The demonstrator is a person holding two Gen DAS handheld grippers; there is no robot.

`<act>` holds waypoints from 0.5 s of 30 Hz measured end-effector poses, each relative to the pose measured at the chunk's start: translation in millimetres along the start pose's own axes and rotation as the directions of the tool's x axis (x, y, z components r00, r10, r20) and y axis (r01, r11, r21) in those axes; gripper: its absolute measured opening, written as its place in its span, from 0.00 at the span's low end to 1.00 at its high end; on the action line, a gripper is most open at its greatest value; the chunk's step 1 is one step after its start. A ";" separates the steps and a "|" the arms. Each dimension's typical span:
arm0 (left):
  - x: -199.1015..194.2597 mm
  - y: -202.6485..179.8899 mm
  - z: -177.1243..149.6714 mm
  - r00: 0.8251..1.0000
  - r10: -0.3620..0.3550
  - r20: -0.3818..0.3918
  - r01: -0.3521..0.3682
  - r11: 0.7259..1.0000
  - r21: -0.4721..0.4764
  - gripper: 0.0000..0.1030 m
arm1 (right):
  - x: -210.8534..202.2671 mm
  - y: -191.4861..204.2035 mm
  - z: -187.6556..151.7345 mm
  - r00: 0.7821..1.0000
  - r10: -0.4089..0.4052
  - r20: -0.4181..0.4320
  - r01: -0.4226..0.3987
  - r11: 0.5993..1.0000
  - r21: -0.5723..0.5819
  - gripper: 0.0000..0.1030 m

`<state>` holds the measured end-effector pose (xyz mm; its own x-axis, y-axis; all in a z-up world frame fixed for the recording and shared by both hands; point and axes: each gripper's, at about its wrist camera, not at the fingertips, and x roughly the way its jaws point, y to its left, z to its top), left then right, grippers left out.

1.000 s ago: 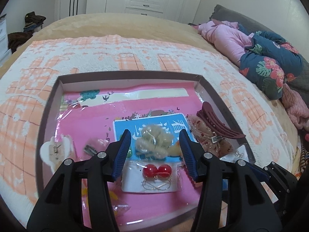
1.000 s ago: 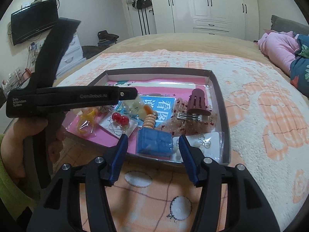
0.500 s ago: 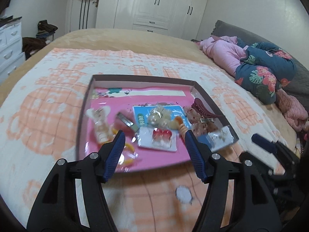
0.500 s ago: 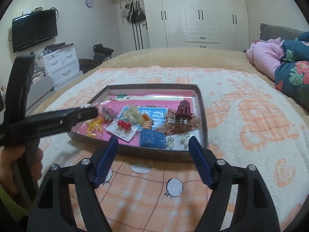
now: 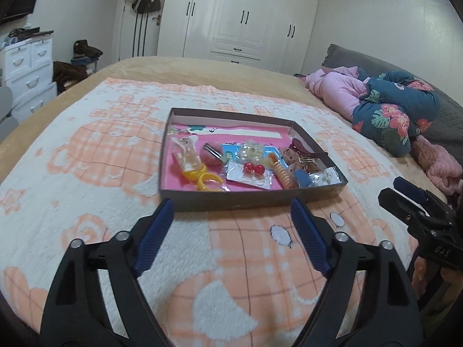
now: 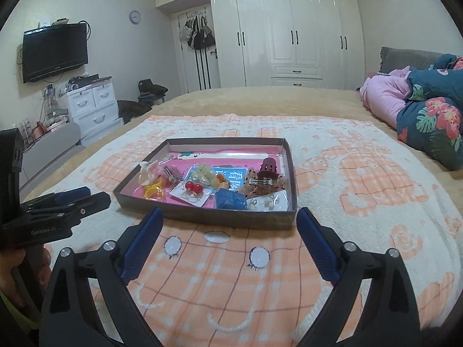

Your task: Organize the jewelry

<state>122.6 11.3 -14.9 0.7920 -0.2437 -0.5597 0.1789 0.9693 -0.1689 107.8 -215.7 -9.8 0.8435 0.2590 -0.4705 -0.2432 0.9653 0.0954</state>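
Grippers 1st: left gripper (image 5: 230, 215) has its jaws opening, wide apart, nothing btwn them but blanket. Right gripper (image 6: 228, 225) likewise, jaws opening and wide, empty. Both hang over the peach-and-white blanket (image 6: 231, 274) on the bed, just short of the near wall of the jewelry tray (image 5: 249, 199), not touching it.

Step, as I read it: no item is in either grip and every piece I can see lies inside the tray, so I judge this is the end of a placement or a pause btwn picks. If more sorting is wanted, my next move calls for going in over the near wall, picking 1 target, and narrowing the jaws a lot, since these pieces are small, flat and crowded; the packets look slippery.

Tray contents, left to right: clear hair clip w/ yellow rings (image 5: 199, 173) in the near left corner, pink snap clip (image 5: 211, 153), white card w/ 2 red bead earrings (image 5: 250, 173), pale bead cluster (image 5: 251, 151) on a blue card, orange spiral hair tie (image 5: 283, 175), small blue box (image 6: 230, 198), maroon claw clip (image 6: 269, 167), earring packet (image 6: 267, 199) in the near right corner. No dividers visible; pink liner underneath.
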 end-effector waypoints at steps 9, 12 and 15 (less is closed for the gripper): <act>-17.3 -12.2 -15.8 0.999 0.001 0.039 -0.002 0.999 0.040 0.89 | -23.0 1.2 -22.8 0.999 -0.033 0.040 0.033 0.999 -0.002 0.94; -22.2 -14.2 -21.5 0.998 0.018 0.066 -0.021 0.998 0.052 0.89 | -30.1 3.5 -29.7 0.996 -0.052 0.074 0.053 0.999 -0.005 0.94; -24.3 -15.9 -27.3 0.996 0.036 0.080 -0.041 0.997 0.060 0.89 | -34.8 3.7 -32.7 0.992 -0.064 0.105 0.064 0.998 0.004 0.94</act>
<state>84.6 1.0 -20.9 0.8420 -0.2048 -0.4991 0.1809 0.9788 -0.0964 61.9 -222.2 -21.8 0.9031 0.1985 -0.3809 -0.1865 0.9801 0.0685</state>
